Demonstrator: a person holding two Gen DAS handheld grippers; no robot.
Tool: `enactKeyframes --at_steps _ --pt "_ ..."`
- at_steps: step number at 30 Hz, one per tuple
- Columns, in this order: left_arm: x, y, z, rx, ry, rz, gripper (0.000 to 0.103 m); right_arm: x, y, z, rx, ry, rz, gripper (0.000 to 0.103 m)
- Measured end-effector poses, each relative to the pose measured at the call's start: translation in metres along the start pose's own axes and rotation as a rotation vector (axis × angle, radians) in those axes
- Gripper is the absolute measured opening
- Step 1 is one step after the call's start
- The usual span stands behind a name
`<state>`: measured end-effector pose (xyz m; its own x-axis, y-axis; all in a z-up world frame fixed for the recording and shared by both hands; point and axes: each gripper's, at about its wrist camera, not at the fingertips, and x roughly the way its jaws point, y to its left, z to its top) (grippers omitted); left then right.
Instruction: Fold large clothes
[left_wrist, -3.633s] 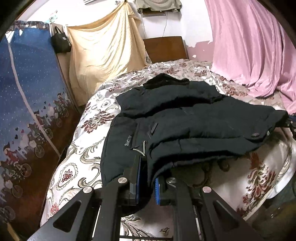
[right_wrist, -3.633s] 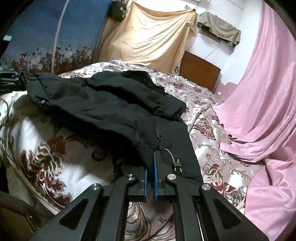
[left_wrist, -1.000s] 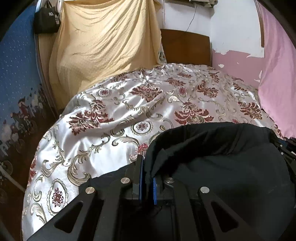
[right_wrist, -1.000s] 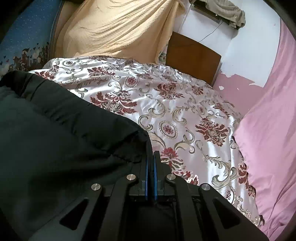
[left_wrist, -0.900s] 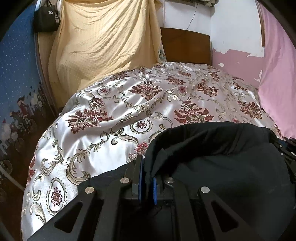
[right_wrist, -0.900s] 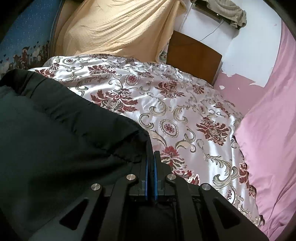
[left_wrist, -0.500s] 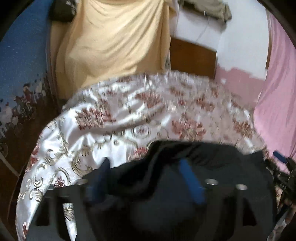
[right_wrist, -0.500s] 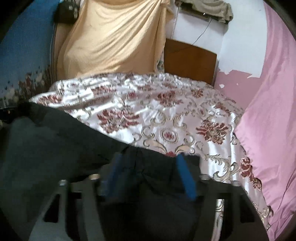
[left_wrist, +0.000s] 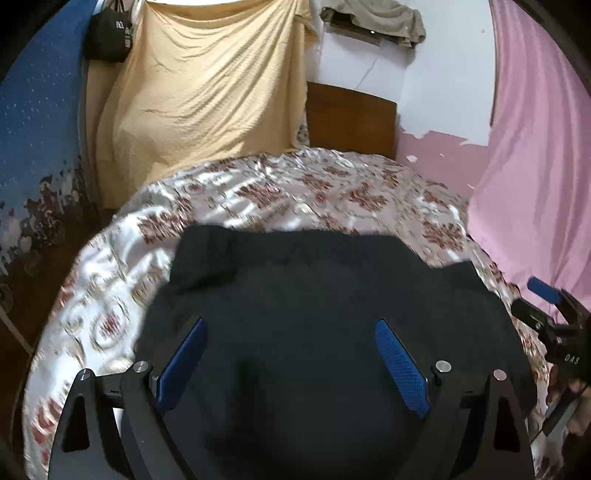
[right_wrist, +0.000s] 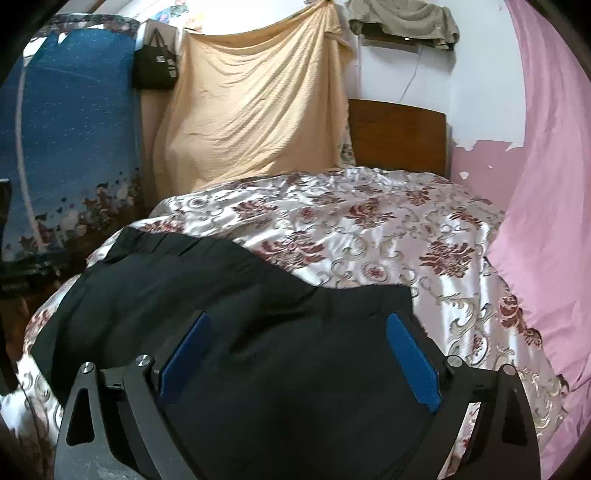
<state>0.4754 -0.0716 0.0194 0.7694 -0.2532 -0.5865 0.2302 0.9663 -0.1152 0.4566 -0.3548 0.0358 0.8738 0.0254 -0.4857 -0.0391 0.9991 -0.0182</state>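
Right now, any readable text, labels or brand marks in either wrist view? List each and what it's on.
"DAS": white letters on the black body of the right gripper, at the right edge of the left wrist view.
Black bag hanging by the yellow cloth: white label patches, print too small to read.
Black jacket on the bed: no print visible.

wall: white, peeling pink (right_wrist: 476, 162) | headboard: brown wood (right_wrist: 397, 136) | drapes: pink (right_wrist: 546, 184)
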Motion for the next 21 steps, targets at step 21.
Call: enactKeyframes --at_steps 21 --pt "0.097 0.038 0.012 0.022 0.091 0.179 0.103 0.116 -0.028 -0.015 -0.088 0.127 -0.185 0.094"
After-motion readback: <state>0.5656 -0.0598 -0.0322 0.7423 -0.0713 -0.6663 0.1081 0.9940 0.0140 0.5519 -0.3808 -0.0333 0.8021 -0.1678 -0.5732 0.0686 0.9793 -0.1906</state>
